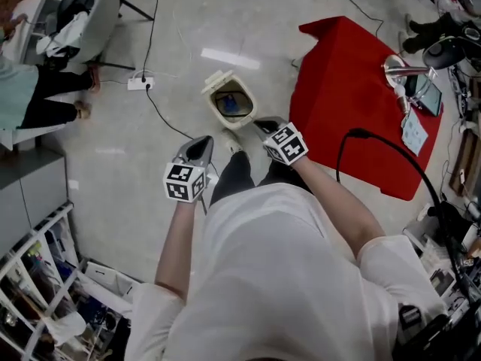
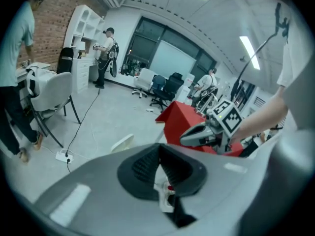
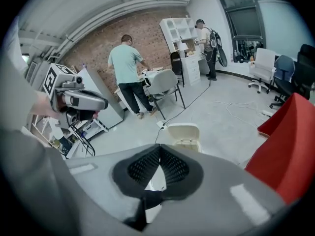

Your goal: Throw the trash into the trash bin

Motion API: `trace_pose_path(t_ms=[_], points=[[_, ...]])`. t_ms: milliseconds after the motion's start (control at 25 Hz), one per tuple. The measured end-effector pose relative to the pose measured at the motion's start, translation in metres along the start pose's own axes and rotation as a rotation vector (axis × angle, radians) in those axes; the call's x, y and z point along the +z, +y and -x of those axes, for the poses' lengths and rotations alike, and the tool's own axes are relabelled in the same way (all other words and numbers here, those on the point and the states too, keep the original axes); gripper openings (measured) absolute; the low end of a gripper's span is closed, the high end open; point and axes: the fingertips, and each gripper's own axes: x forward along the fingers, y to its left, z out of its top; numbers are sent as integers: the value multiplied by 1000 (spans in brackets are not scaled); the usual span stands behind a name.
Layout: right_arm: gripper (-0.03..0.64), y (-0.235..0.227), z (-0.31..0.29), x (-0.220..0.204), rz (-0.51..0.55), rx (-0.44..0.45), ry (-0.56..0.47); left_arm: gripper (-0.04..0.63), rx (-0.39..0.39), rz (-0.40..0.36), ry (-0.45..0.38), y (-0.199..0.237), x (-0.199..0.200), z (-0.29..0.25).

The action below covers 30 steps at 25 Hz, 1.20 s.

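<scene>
Left hand-held gripper point(image 1: 203, 143), right hand-held gripper point(image 1: 264, 125): jaws together on both, nothing clamped, both raised above floor. Trash bin point(image 1: 213, 104) on floor just ahead of feet, lid open. Bluish item point(image 1: 233, 104) inside, likely trash.

Risk: shoe or snagged floor cable point(image 1: 160, 113) knocks bin, spilling contents.

Bin interior dark. Floor under torso hidden, so leftover trash can't be ruled out.
</scene>
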Motion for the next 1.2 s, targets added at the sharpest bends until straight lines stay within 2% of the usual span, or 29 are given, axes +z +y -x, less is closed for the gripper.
trace_pose_path(t_ms=[240,480,840,1200], points=[[2,10,57,31,4,-9,-93,6,-36,-59,-9,-29,8,19],[2,21,79,40,-8,-13,-138,6,-64,-91,-9,-40,12,29],[2,20,94,26,-44,-35,-158,6,-108,-72,-25,-55,25,23],[2,3,116,15,-118,-80,-190,6,-168,-129,8,-80,39,3]])
